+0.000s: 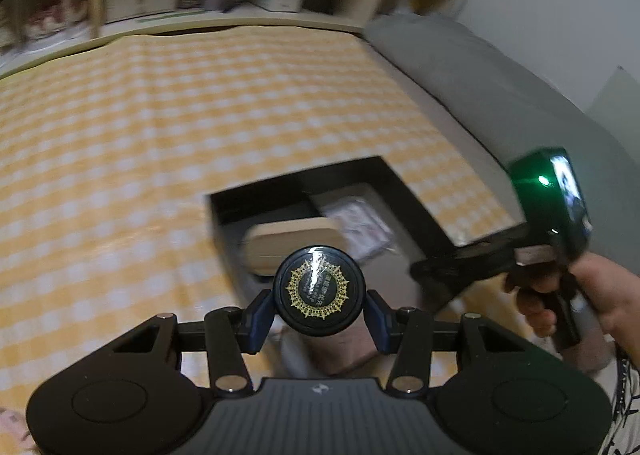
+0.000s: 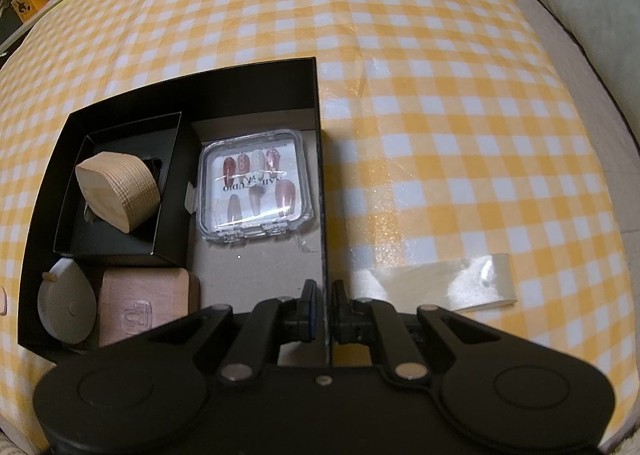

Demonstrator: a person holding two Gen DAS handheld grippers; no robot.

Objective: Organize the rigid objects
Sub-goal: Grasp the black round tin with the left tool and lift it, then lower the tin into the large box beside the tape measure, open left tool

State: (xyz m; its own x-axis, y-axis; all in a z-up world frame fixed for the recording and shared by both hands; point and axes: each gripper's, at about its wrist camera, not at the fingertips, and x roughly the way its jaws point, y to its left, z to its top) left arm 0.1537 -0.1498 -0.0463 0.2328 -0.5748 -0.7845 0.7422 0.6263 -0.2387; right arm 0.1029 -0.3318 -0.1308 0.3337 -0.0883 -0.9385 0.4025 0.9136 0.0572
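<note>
Black round tin (image 1: 319, 290) gripped in left claw (image 1: 320, 313).

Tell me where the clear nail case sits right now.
Right wrist view: the clear nail case lies flat in the black box's right compartment, against its right wall, with the wooden block to its left.

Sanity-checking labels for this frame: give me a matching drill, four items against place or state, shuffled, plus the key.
Items:
1. round black tin
2. clear nail case
3. ribbed wooden block
4. black box

Places or states:
A. wall pinched by the right hand-held gripper
B. inside the small inner tray
C. held in the left hand-held gripper
D. flat on the box's grey floor

Pairs: 1-C, 2-D, 3-B, 4-A
</note>
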